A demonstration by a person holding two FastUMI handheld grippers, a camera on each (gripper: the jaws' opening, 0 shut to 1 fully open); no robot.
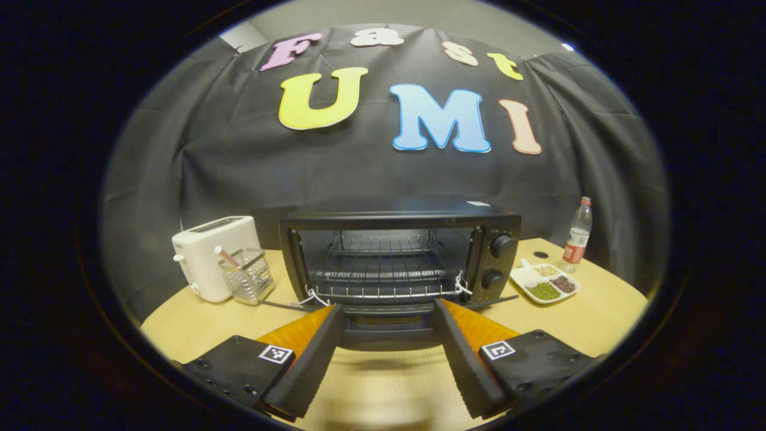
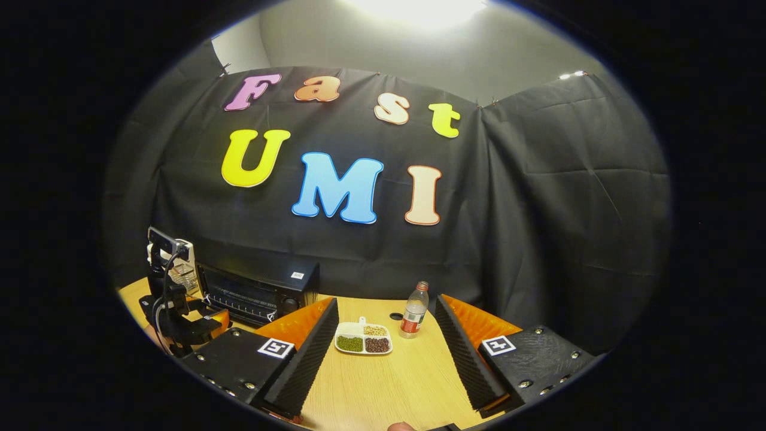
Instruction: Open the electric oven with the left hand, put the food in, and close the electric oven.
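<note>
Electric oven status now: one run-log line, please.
electric oven: door open, rack bare | food tray: on table beside bottle | left gripper: open, facing oven | right gripper: open, facing tray

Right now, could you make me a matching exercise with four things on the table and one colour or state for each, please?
Things:
1. electric oven
2. toaster
3. divided dish
4. bottle

Descriptions:
A. white, with a slot on top
B. upright, with a red cap
C. door down, wire rack showing
D. holds green, dark and pale grains

Pairs: 1-C, 2-A, 3-D, 4-B
</note>
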